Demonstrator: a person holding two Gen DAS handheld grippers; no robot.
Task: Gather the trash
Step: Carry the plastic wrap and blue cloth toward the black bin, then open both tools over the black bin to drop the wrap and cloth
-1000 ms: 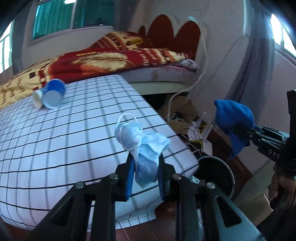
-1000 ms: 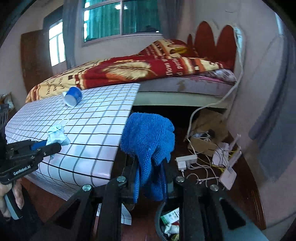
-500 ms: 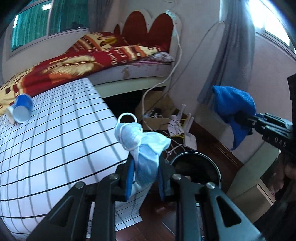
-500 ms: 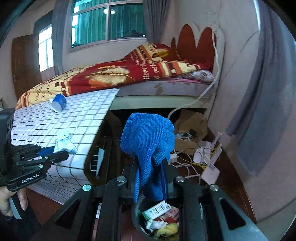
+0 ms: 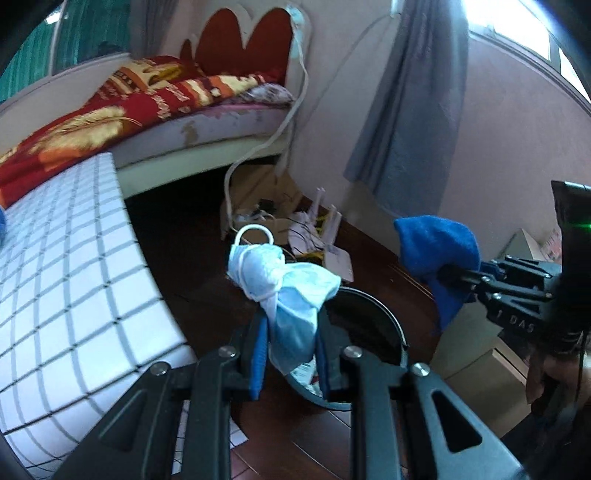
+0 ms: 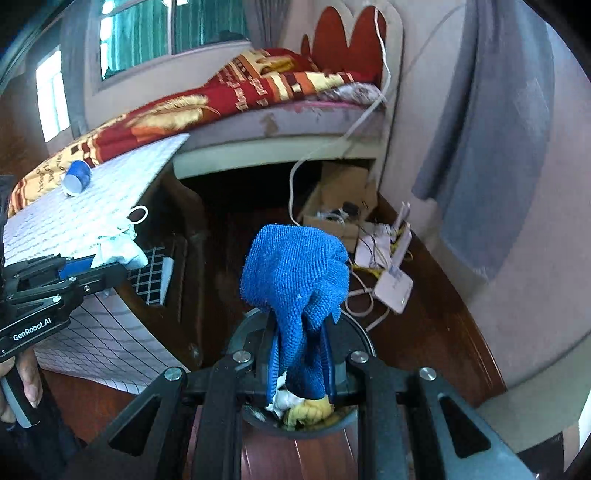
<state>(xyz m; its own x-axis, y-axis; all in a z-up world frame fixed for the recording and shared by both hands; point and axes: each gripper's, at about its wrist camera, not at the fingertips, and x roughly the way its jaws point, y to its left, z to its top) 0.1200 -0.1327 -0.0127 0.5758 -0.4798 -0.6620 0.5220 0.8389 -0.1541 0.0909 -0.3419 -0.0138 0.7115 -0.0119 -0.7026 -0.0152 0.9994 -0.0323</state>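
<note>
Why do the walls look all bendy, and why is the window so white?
Left wrist view: the fisheye lens curves the walls, the window is blown out white, and the checkered table is smeared. Right wrist view: same curving; the blue cloth is sharp.

We see a bedroom with pinkish walls (image 5: 498,140) and a dark wooden floor (image 6: 436,317). A bed (image 6: 280,122) with a red scalloped headboard (image 5: 243,40) carries a red and gold blanket (image 6: 229,99). Grey curtains (image 5: 417,110) hang beside a bright window (image 6: 51,96). A checked tablecloth (image 5: 66,280) covers a table.
</note>
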